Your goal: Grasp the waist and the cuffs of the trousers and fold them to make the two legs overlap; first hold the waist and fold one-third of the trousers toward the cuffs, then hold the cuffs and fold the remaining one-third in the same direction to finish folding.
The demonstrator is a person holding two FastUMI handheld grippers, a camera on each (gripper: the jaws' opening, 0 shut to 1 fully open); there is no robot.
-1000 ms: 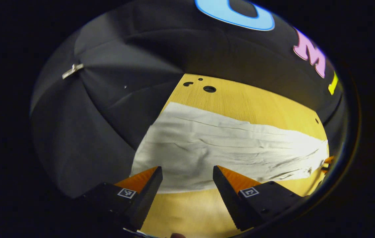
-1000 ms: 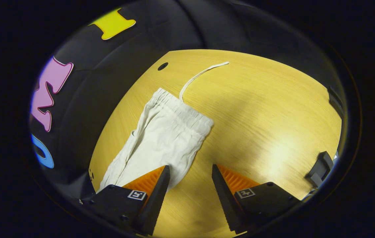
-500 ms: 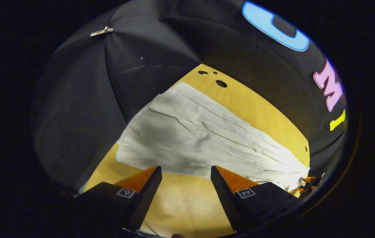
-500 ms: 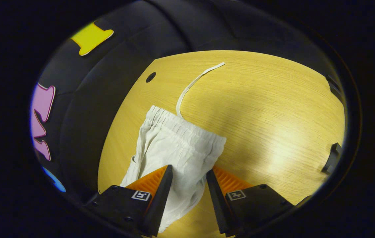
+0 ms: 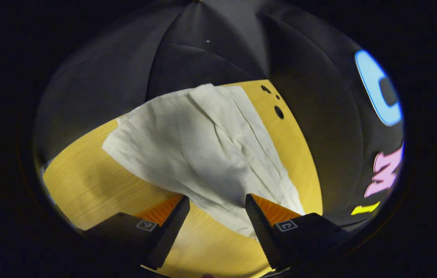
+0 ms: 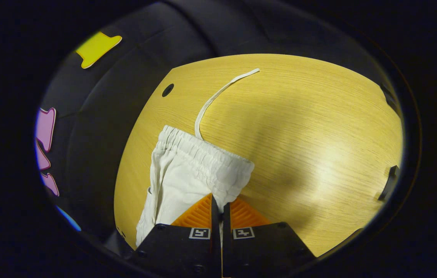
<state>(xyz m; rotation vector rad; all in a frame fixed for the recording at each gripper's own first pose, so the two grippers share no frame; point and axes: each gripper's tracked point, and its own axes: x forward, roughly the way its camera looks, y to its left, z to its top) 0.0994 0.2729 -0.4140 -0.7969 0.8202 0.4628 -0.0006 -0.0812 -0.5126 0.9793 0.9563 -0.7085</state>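
White trousers (image 5: 203, 146) lie flat on the yellow wooden table (image 5: 83, 181), legs stacked, the cuff end stretching away from my left gripper (image 5: 217, 199). That gripper is open, and the near edge of the leg cloth lies in the gap between its fingers. In the right gripper view the gathered elastic waist (image 6: 203, 152) points away, with a white drawstring (image 6: 218, 90) trailing over the table (image 6: 318, 127). My right gripper (image 6: 219, 201) is shut on the trousers (image 6: 179, 181) just below the waistband, near its right corner.
Round holes (image 5: 279, 112) mark the table near the black cloth wall, and another hole (image 6: 167, 90) sits by the drawstring. A small black part (image 6: 388, 187) stands at the table's right edge. Bare wood spreads to the right of the waist.
My right gripper moved onto the cloth below the waistband and shut on it. My left gripper swung round and came over the leg edge, staying open.
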